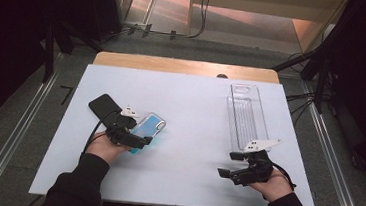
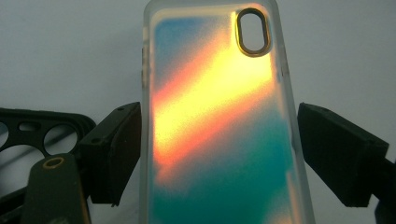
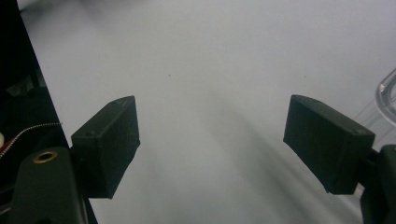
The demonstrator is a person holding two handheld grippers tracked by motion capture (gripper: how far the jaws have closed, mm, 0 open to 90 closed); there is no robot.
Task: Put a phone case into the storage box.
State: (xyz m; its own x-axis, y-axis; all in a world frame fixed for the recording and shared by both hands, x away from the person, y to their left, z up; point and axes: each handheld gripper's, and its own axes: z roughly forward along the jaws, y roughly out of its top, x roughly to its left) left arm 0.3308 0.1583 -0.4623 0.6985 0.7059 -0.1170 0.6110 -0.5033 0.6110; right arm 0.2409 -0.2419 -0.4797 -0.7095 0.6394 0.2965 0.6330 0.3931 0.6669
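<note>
An iridescent phone case point(image 2: 215, 140), teal and orange with a frosted rim and an oval camera hole, lies back-up on the white table point(image 1: 195, 109). My left gripper point(image 2: 219, 154) has a jaw against each long side of it, near its lower end. From above, the left gripper point(image 1: 135, 140) sits at the near end of the iridescent case point(image 1: 150, 124). A black phone case point(image 1: 104, 107) lies just to its left, and its camera cutouts point(image 2: 28, 135) are visible. My right gripper point(image 1: 228, 164) rests at the front right, open, with bare table between its jaws point(image 3: 210, 140).
A clear plastic tray point(image 1: 246, 113) stands lengthwise at the back right, beyond the right gripper; its near corner point(image 3: 387, 93) is visible in the right gripper view. The table's wooden far edge point(image 1: 184, 65) borders a dark floor with cables.
</note>
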